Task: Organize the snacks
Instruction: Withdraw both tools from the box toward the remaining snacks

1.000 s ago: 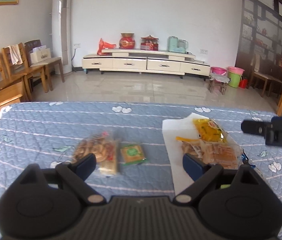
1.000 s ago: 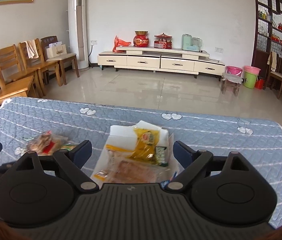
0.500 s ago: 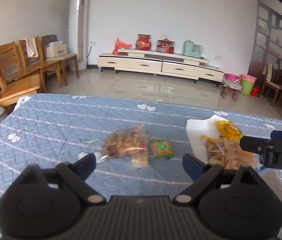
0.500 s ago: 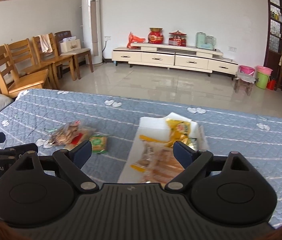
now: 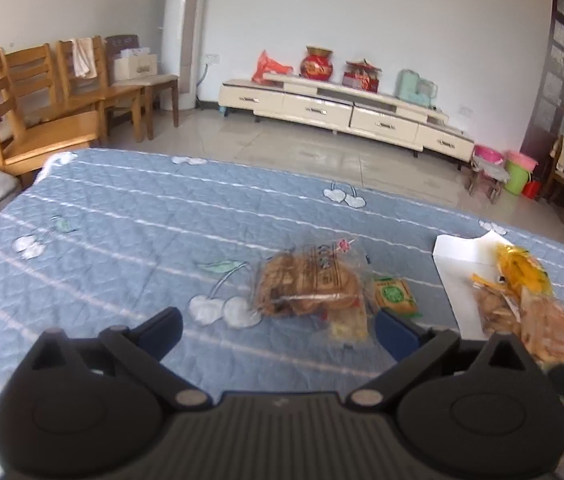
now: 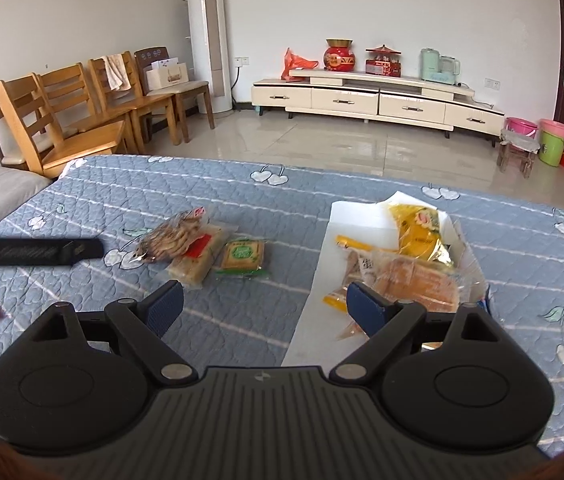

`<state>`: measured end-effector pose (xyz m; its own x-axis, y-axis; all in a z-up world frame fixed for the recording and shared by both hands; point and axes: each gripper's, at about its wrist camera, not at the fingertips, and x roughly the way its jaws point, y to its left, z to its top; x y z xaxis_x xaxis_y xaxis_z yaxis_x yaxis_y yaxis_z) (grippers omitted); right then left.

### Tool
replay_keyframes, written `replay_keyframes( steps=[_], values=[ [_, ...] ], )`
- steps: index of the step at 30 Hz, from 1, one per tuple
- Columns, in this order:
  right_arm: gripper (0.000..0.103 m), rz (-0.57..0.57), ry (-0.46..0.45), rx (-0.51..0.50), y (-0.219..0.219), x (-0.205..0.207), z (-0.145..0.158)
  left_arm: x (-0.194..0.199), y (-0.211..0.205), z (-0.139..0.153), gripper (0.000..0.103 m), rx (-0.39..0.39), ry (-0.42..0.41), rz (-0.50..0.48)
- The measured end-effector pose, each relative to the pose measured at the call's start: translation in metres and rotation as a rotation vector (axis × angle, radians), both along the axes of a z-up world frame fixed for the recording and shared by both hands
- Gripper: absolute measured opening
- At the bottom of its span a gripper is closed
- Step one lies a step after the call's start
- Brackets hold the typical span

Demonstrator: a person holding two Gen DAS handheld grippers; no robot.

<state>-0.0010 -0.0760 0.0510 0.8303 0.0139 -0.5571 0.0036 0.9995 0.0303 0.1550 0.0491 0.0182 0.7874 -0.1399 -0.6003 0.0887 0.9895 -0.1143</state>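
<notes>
From where I steer, the left hand-held gripper point(image 5: 278, 330) has its jaws opening toward their widest, with nothing pinched; the clear bag of brown biscuits point(image 5: 308, 282) lies just ahead of it on the blue quilted bed cover point(image 5: 122, 216), lined up with the gap between the fingers but not yet inside it. My worry here is the crinkly, slack wrapper: if I close too early the pads may catch only loose film, and the bag could slip out or drag across the quilt. Under that bag's near edge sits a pale bar packet point(image 5: 348, 322), so a low scoop could take both at once or shove the bar aside. Just ahead of the right finger is the small green-labelled packet point(image 5: 394, 294), near enough that the finger could knock it as I come in. The left view is blurred, so I judge my aim with less confidence. Further right, the right hand-held gripper point(image 6: 264, 304) is spread wide and empty, hanging over the near left edge of the white sheet point(image 6: 358, 216) where the yellow packet point(image 6: 420, 234) and the orange-brown bags point(image 6: 418, 276) are piled. Its right finger is in front of that pile, and a careless drop could scatter the snacks or crumple the sheet. The two grippers are near each other, so they could collide.
</notes>
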Motion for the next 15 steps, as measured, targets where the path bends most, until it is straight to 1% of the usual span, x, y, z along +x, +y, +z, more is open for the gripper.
replay_keyframes(
  steps=[2, 6, 8, 10, 12, 14, 15],
  values=[
    [0.103, 0.009, 0.0, 0.004, 0.002, 0.0, -0.003, 0.017, -0.01, -0.006, 0.102, -0.01, 0.019, -0.018],
    [0.103, 0.02, 0.002, 0.015, 0.002, 0.001, -0.008, 0.047, -0.037, -0.017, 0.102, 0.018, 0.032, -0.055],
    [0.103, 0.029, 0.003, 0.027, 0.002, 0.002, -0.009, 0.061, -0.05, -0.022, 0.102, 0.05, 0.031, -0.063],
    [0.103, 0.037, 0.004, 0.034, 0.003, 0.003, -0.012, 0.075, -0.058, -0.028, 0.102, 0.105, 0.028, -0.039],
    [0.103, 0.045, 0.006, 0.029, 0.004, 0.004, -0.014, 0.087, -0.056, -0.037, 0.103, 0.147, 0.038, -0.019],
    [0.103, 0.052, 0.005, 0.025, 0.005, 0.006, -0.014, 0.096, -0.046, -0.047, 0.103, 0.179, 0.075, -0.005],
    [0.103, 0.057, 0.003, 0.03, 0.004, 0.006, -0.014, 0.095, -0.036, -0.049, 0.103, 0.191, 0.07, 0.01]
  ],
)
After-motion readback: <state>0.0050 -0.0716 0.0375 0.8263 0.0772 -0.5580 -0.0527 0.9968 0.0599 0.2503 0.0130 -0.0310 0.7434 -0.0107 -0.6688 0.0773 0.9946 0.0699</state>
